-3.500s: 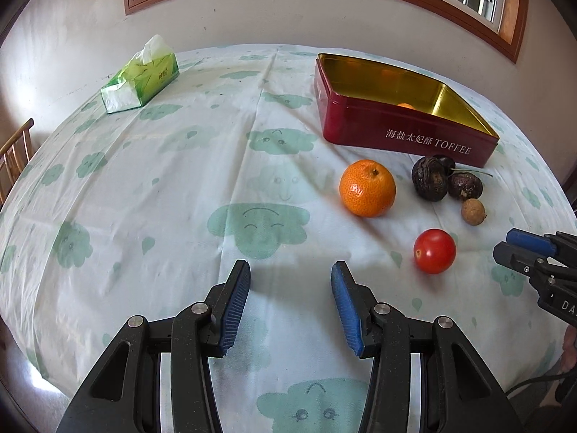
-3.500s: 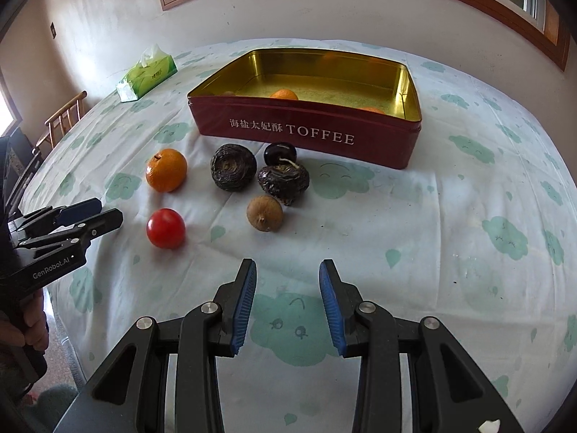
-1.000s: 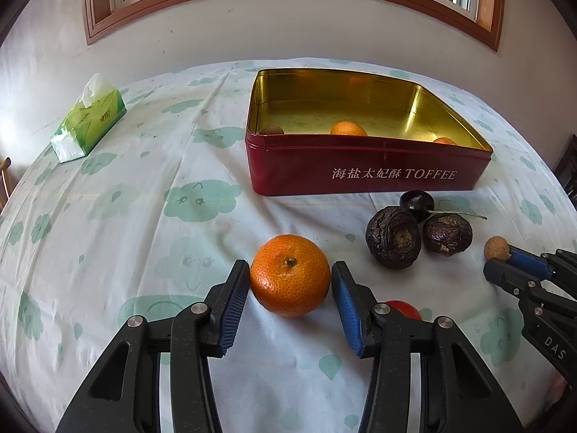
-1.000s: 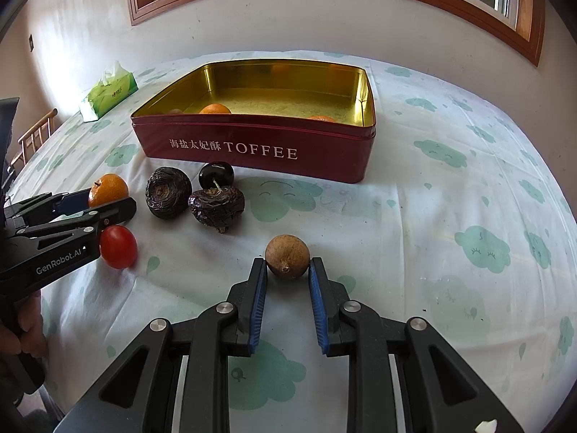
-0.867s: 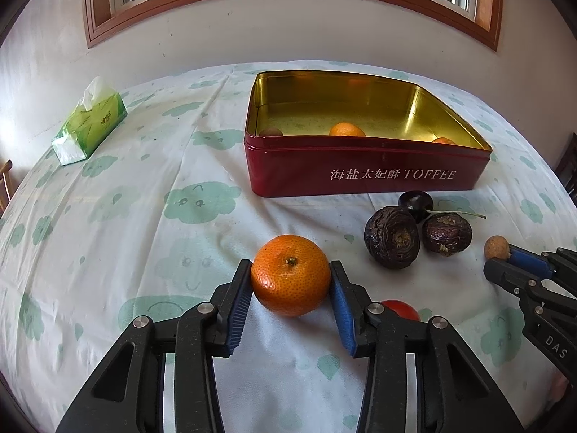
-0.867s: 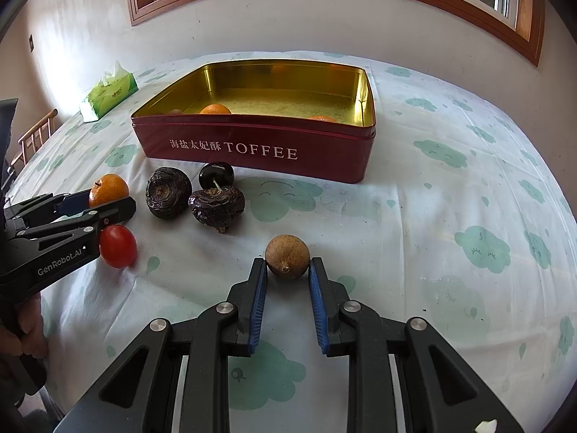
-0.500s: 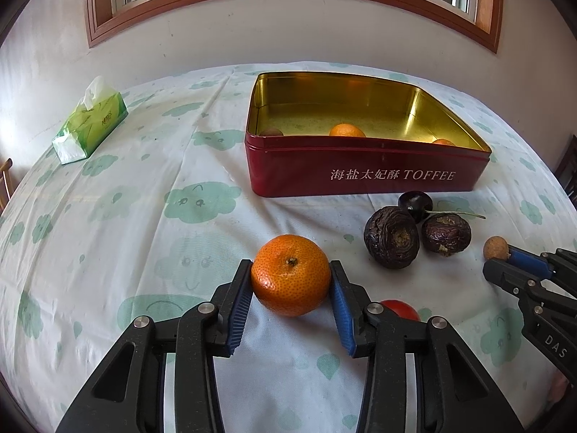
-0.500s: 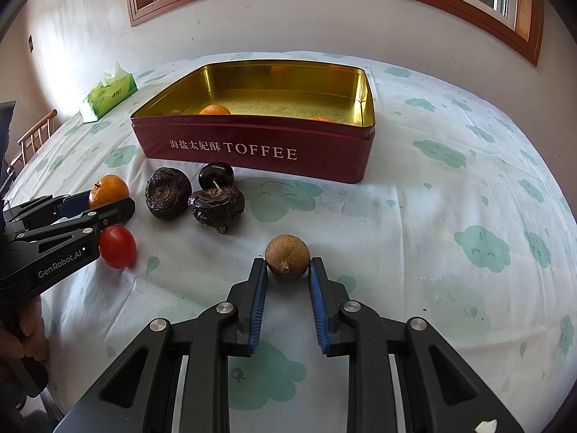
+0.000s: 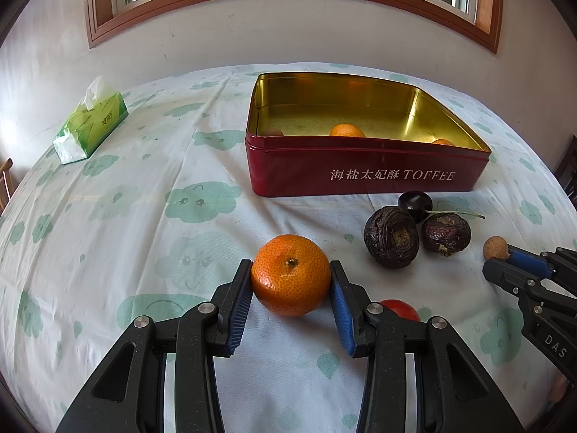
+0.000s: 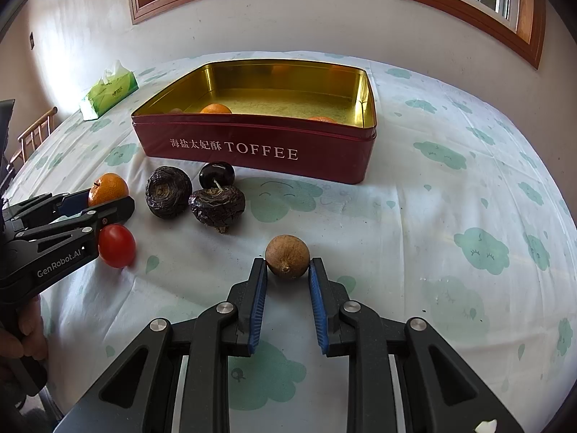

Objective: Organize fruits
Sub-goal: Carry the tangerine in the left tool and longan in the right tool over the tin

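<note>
My left gripper point(image 9: 290, 278) is shut on a mandarin point(image 9: 290, 275) that rests on the tablecloth; both blue pads press its sides. My right gripper point(image 10: 287, 267) is shut on a small brown round fruit point(image 10: 287, 256), also on the cloth. Behind them stands a red toffee tin point(image 9: 360, 173) point(image 10: 259, 146) with a gold inside, holding a few small oranges point(image 9: 347, 131). Two wrinkled dark passion fruits point(image 10: 168, 191) point(image 10: 218, 204), a dark cherry point(image 10: 216, 174) and a red tomato point(image 10: 116, 241) lie in front of the tin, between the two grippers.
A green tissue pack point(image 9: 92, 126) lies at the far left of the round table point(image 9: 108, 216), which wears a cloud-print cloth. A wooden chair point(image 10: 34, 130) stands at the left edge. A hand point(image 10: 21, 328) holds the left gripper's handle.
The left gripper's jaws closed from beside the mandarin onto its sides. The right gripper kept its hold on the brown fruit. Neither hand moved.
</note>
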### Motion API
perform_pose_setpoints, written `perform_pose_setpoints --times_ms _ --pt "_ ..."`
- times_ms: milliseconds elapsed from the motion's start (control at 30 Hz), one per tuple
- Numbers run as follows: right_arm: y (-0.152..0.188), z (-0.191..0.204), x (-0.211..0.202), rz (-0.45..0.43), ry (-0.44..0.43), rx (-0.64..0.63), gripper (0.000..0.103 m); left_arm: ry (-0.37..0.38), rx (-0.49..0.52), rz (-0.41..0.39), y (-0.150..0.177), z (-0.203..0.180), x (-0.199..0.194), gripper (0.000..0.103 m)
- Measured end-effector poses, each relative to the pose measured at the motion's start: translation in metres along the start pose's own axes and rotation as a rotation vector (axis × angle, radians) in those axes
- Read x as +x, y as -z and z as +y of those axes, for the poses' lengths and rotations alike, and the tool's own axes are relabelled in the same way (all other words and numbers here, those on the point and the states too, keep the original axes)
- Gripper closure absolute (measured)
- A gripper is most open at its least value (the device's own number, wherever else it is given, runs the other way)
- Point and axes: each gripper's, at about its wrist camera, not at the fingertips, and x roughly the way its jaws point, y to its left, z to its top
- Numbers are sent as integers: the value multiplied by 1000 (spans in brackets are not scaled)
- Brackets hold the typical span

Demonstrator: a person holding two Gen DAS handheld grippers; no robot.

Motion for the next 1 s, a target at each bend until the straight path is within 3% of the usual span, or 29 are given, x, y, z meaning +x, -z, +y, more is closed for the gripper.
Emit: perform_pose_setpoints --times_ms 600,1000 --pt "-7 -5 -11 -16 -20 22 81 19 -2 3 -1 -1 -5 61" --pt "-19 -14 -23 -46 -4 32 81 30 8 -44 -15 -3 -24 61"
